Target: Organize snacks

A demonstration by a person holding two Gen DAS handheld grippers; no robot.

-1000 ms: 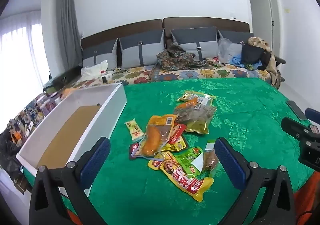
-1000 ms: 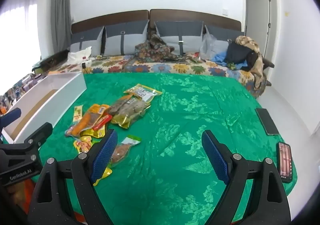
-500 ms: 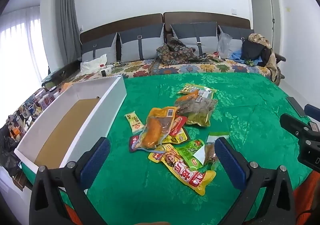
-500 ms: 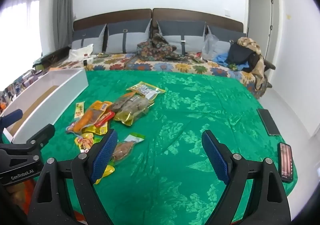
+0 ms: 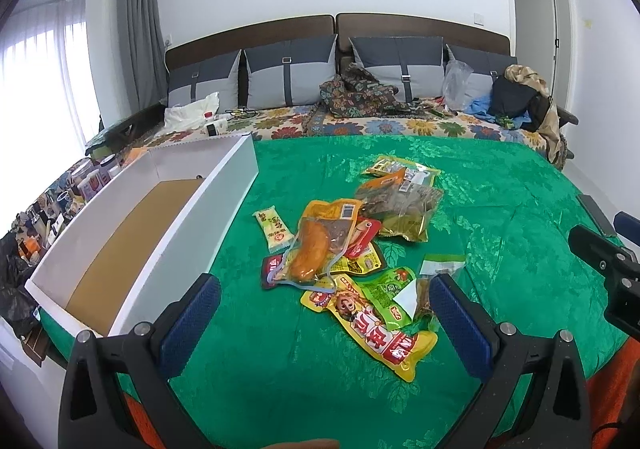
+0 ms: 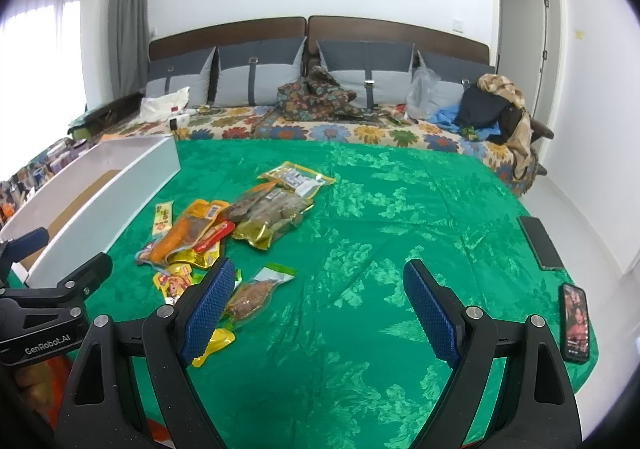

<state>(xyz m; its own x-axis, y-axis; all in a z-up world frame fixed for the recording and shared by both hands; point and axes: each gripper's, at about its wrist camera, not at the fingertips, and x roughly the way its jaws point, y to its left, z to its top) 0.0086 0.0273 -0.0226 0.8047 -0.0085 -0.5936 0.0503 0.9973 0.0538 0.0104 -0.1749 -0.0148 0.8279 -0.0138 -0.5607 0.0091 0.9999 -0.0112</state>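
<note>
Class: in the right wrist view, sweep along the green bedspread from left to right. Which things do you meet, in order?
White box → small yellow snack bar packet → orange snack pouch → clear pouch with a green top → dark phone → phone with a lit screen.

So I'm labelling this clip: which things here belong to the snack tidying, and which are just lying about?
Job:
- pile of colourful foil snack packets
- clear pouch of brown snack
- long white cardboard box

Lying about:
- two dark phones
- patterned bundle of cloth
- grey pillows
</note>
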